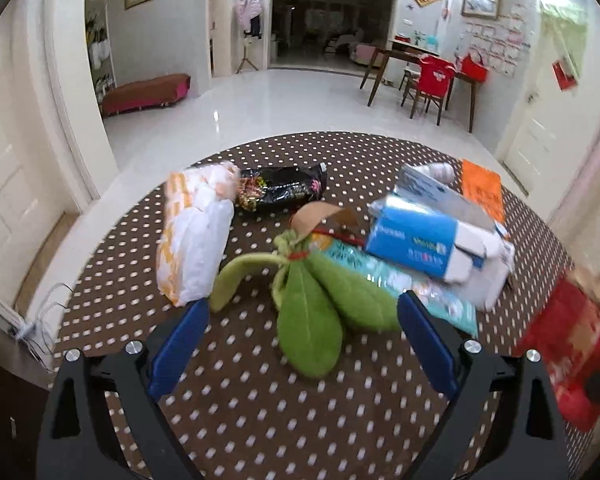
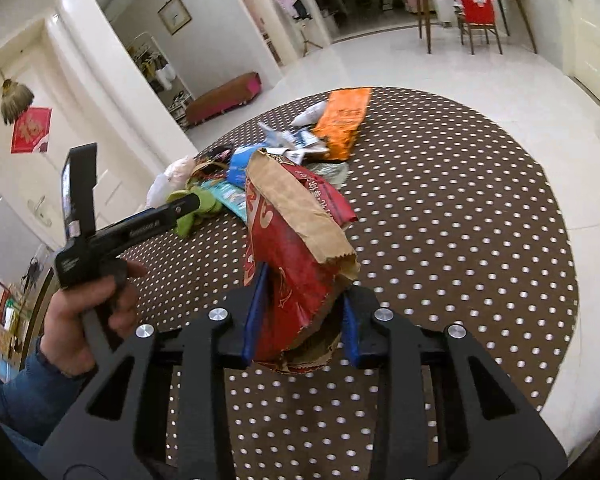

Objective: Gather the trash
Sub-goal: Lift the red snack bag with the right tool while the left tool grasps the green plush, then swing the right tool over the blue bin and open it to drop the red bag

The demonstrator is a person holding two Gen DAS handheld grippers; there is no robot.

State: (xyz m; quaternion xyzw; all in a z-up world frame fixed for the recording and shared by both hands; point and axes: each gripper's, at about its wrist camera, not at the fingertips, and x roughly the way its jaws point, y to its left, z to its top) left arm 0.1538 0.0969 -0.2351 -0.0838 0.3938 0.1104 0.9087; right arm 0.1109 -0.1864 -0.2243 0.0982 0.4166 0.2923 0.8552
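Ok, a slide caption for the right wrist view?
Right gripper clamps a red-and-brown paper bag above the polka-dot table; the left gripper reaches toward the trash pile.

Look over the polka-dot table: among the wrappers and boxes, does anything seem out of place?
Yes: a green leaf-shaped plush toy lies among the litter on the table, right before the open left gripper. It is soft and intact, unlike the crumpled packaging around it.

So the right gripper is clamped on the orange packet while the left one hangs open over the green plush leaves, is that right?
Not quite. The right wrist view shows the right gripper clamped on a red paper bag; the orange packet lies on the table. The left gripper does hang open over the green plush leaves.
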